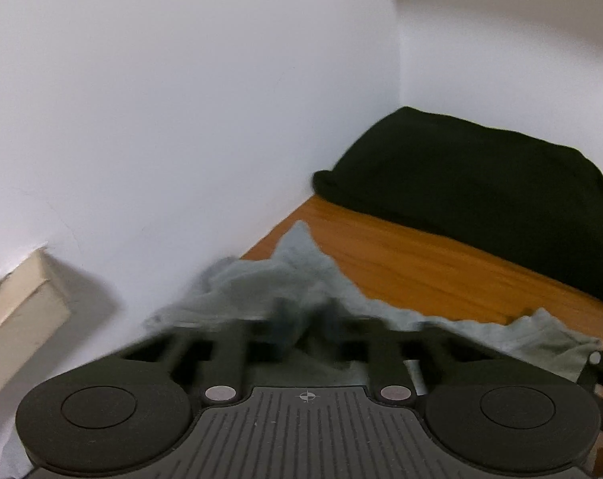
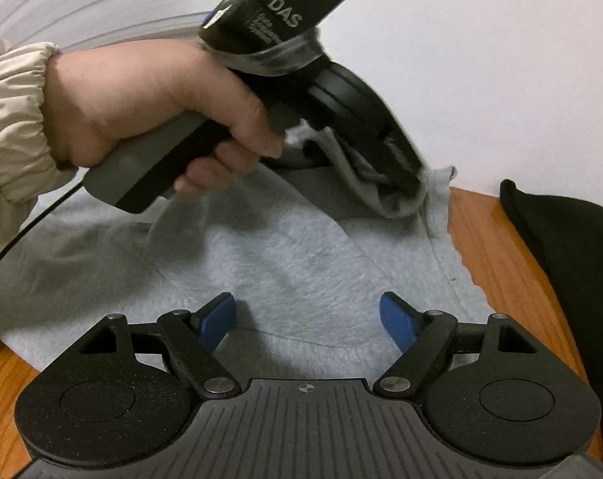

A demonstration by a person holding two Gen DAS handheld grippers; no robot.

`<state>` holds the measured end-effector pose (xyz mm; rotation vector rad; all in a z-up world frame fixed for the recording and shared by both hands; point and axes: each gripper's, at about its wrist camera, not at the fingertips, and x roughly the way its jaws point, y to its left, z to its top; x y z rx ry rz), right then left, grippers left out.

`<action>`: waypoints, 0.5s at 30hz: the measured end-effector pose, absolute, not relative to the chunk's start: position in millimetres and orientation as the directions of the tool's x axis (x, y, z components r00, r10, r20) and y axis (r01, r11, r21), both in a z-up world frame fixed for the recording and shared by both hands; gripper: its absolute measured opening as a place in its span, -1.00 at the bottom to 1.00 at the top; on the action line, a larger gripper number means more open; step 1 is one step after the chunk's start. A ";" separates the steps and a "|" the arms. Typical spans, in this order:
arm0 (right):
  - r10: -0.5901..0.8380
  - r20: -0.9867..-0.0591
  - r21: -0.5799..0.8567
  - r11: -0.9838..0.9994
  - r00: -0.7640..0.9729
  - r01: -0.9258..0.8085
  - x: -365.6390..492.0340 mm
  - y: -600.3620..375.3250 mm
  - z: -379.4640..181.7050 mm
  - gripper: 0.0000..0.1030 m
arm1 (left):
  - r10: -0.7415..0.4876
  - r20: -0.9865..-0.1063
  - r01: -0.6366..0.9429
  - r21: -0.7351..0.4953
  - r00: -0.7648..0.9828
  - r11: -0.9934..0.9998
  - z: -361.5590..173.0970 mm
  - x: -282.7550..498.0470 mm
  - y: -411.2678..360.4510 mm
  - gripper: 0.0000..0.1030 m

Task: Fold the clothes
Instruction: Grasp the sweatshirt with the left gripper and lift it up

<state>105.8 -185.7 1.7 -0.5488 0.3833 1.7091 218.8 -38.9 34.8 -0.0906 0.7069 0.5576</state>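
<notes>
Bunching grey garment [image 2: 285, 255] inside left tool [image 2: 401, 183]

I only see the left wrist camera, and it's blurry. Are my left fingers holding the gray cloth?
Observer: Yes. The left gripper is shut on a bunched edge of the gray cloth.
Operator: Where's my right one?
Observer: The right gripper is open over the cloth's flat part, holding nothing.
Operator: Is it folded?
Observer: Not yet. Most of it lies spread out on the table.
</notes>
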 end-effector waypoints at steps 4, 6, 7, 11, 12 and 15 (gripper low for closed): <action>0.827 -0.545 -0.043 -0.193 -0.139 -0.980 107.9 -186.1 3.2 0.52 | 0.480 -0.570 -0.535 0.082 0.667 0.841 60.5 178.3 -38.5 -0.94; 0.833 -0.539 -0.051 -0.183 -0.127 -0.982 106.9 -185.9 4.3 0.52 | 0.504 -0.531 -0.550 0.082 0.681 0.831 77.4 152.5 -41.0 -0.94; 0.837 -0.534 -0.057 -0.177 -0.120 -0.983 106.8 -186.4 5.0 0.52 | 0.511 -0.511 -0.557 0.073 0.691 0.827 87.9 137.0 -42.3 -0.94; 0.850 -0.516 -0.066 -0.161 -0.104 -0.985 110.4 -186.5 6.6 0.51 | 0.553 -0.418 -0.586 0.057 0.721 0.808 124.7 69.6 -57.7 -0.94; 0.851 -0.515 -0.064 -0.159 -0.104 -0.985 111.7 -184.9 6.8 0.51 | 0.565 -0.396 -0.594 0.057 0.724 0.802 133.1 52.1 -62.1 -0.94; 0.851 -0.513 -0.057 -0.162 -0.110 -0.985 113.7 -184.1 7.5 0.51 | 0.620 -0.340 -0.638 0.073 0.707 0.767 151.3 1.7 -76.7 -0.94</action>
